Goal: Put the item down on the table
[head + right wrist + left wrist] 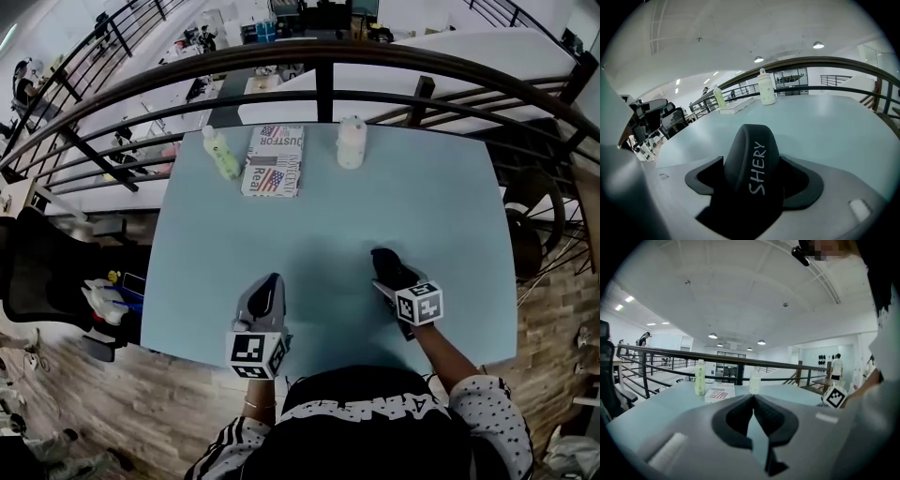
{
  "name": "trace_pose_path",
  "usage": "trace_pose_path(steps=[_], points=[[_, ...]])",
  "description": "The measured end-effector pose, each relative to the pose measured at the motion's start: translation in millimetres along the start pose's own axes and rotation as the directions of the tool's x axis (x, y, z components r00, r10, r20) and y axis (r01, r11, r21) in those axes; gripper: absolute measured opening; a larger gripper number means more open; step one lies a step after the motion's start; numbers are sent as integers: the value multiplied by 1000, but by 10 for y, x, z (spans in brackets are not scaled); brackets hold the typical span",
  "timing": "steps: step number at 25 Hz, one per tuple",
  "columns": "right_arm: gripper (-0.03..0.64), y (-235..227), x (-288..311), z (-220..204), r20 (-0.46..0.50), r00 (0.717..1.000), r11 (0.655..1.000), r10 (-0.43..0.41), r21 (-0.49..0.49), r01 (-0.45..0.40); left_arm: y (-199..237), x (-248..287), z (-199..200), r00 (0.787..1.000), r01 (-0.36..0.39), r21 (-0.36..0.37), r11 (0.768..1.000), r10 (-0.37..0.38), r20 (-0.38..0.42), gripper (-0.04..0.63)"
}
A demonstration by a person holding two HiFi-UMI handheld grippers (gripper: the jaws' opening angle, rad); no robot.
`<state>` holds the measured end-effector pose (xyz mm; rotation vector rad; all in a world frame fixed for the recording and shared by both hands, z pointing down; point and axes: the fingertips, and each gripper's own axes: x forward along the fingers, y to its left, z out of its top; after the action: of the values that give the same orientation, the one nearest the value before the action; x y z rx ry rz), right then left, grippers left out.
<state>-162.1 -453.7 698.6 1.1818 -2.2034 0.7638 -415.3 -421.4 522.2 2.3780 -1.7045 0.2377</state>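
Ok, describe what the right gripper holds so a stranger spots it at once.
Find the pale blue table by the railing. At its near side the right gripper is shut on a black curved item. Unlike the green bottle, white bottle and flag-printed box at the far edge, it reads SHERY.

Smooth matt table (328, 216), matt black case (752, 164) — plastic-looking, dark metal railing (323, 89), wood-grain floor (141, 394)

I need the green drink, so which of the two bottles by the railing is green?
The pale green plastic bottle left of the flag-printed book; the whitish plastic bottle stands right of it.
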Motion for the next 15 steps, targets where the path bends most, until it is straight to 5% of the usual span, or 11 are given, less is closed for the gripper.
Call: trace_pose_path(steps=[15], points=[[387,51,-227,236,82,996,999,41,-22,-40,-155,-103,43,1000,-22,12,1000,22,3,0]])
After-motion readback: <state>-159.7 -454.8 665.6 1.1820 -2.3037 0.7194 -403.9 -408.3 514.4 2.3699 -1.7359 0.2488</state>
